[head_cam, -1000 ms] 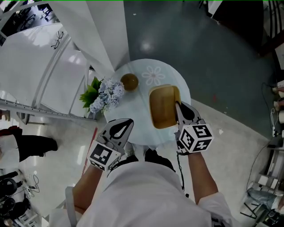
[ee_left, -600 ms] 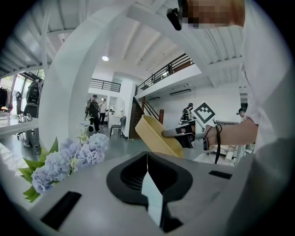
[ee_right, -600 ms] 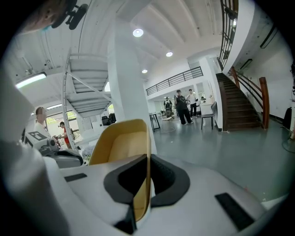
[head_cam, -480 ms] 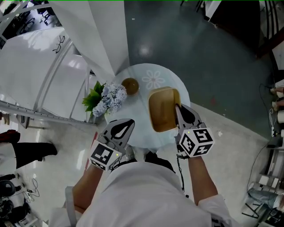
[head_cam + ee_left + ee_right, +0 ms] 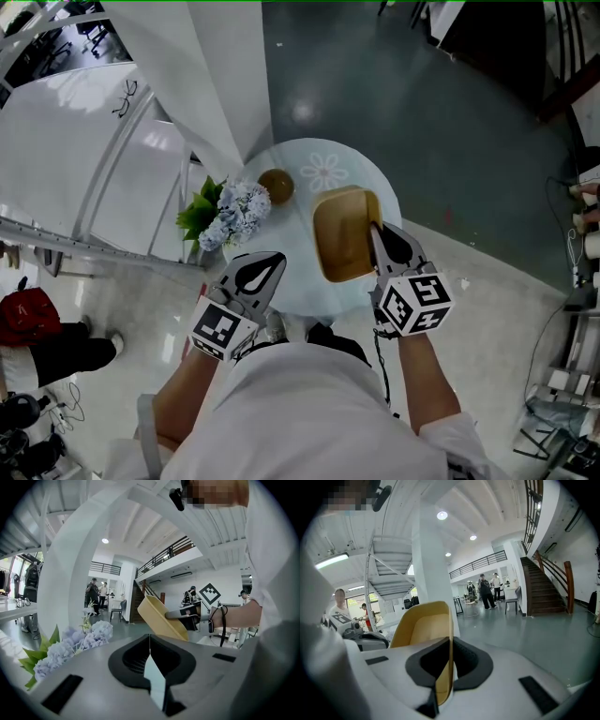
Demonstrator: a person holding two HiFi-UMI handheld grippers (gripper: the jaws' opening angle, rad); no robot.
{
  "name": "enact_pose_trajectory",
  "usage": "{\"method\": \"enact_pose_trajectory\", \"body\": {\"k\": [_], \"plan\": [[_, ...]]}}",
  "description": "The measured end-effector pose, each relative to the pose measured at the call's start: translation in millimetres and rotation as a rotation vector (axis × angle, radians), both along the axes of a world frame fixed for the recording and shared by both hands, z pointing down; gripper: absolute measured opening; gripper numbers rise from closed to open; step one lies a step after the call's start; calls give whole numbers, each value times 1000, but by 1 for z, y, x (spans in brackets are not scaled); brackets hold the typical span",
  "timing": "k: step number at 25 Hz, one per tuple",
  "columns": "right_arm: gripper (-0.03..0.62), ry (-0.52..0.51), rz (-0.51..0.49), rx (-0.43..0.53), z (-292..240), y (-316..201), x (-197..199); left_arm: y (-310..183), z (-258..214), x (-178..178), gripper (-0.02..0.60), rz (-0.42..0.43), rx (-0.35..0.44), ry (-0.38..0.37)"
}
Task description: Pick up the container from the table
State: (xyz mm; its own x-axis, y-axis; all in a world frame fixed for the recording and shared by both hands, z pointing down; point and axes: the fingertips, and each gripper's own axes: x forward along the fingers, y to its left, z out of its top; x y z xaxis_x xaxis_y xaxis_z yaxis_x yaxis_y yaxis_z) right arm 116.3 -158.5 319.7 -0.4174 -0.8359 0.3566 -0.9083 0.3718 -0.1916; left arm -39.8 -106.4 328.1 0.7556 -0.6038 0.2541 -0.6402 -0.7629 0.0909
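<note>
In right claw (image 5: pixel 374 228), tilted tan container (image 5: pixel 342 234)

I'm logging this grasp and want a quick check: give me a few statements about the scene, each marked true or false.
1. The right gripper is shut on the container's rim. True.
2. The left gripper holds the flowers. False: it is shut on nothing, apart from the flowers.
3. The container is empty. True.
4. The brown bowl sits inside the container. False: it sits on the table, apart from the container.
</note>
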Motion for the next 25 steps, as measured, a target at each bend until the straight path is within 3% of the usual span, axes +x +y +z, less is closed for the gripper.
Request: {"method": "enact_pose_trajectory", "body": {"k": [25], "plan": [[28, -3, -21, 7, 7, 2, 1, -1, 6, 9, 21, 4, 2, 3]]}}
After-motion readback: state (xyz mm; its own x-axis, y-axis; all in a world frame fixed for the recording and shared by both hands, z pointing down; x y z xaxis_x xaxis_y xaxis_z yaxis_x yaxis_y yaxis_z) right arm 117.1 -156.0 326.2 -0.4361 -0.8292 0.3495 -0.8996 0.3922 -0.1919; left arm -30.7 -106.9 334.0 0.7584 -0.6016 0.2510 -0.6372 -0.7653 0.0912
